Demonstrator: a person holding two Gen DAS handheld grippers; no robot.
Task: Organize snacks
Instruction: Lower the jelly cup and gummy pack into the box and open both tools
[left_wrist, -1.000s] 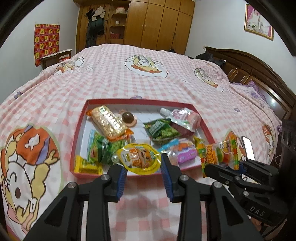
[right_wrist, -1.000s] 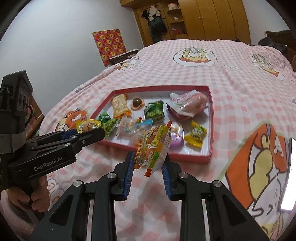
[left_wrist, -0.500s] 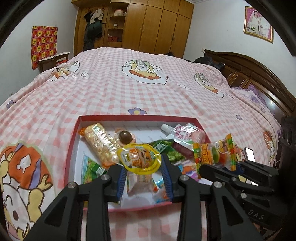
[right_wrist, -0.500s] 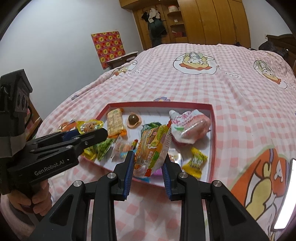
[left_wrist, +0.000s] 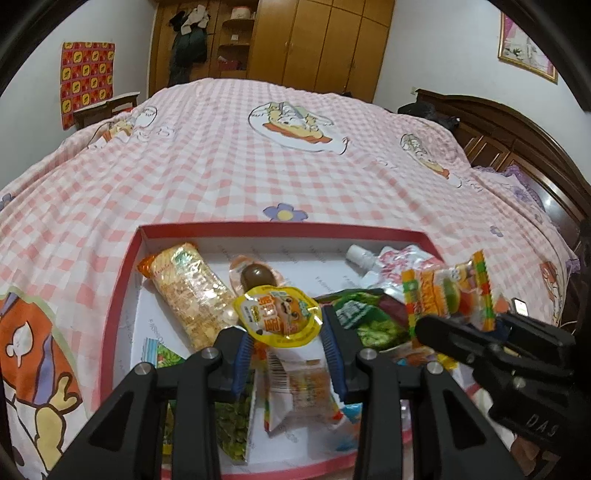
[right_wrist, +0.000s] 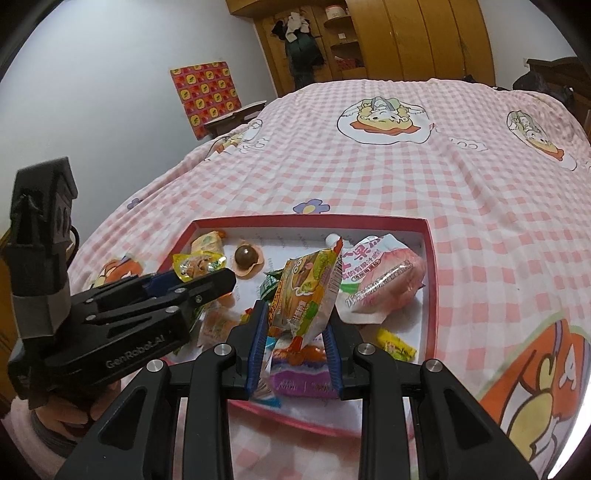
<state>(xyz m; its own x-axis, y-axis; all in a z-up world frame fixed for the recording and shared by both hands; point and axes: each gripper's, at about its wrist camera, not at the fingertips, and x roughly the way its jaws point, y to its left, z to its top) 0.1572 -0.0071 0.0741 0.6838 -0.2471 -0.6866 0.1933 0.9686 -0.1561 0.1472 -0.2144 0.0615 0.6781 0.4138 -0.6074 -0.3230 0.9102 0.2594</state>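
Note:
A red-rimmed tray (left_wrist: 122, 280) (right_wrist: 431, 266) with a white floor lies on the pink checked bed and holds several snacks. My left gripper (left_wrist: 284, 332) is shut on a round yellow jelly cup (left_wrist: 277, 317), held over the tray's middle; the same cup (right_wrist: 197, 264) shows in the right wrist view at the left gripper's tip. My right gripper (right_wrist: 295, 332) is shut on a burger-print gummy packet (right_wrist: 306, 291), also above the tray; this packet (left_wrist: 448, 291) appears at the right of the left wrist view.
Inside the tray lie a cracker pack (left_wrist: 188, 291), a chocolate ball cup (left_wrist: 256, 275), a green packet (left_wrist: 364, 317), a pink pouch (right_wrist: 384, 280) and a yellow candy (right_wrist: 395, 345). A dark wooden headboard (left_wrist: 517, 147) stands at the right, wardrobes (left_wrist: 325, 44) behind.
Both grippers have moved forward from in front of the tray's near edge to above its contents, each still carrying its snack. The tray now fills the lower part of both views.

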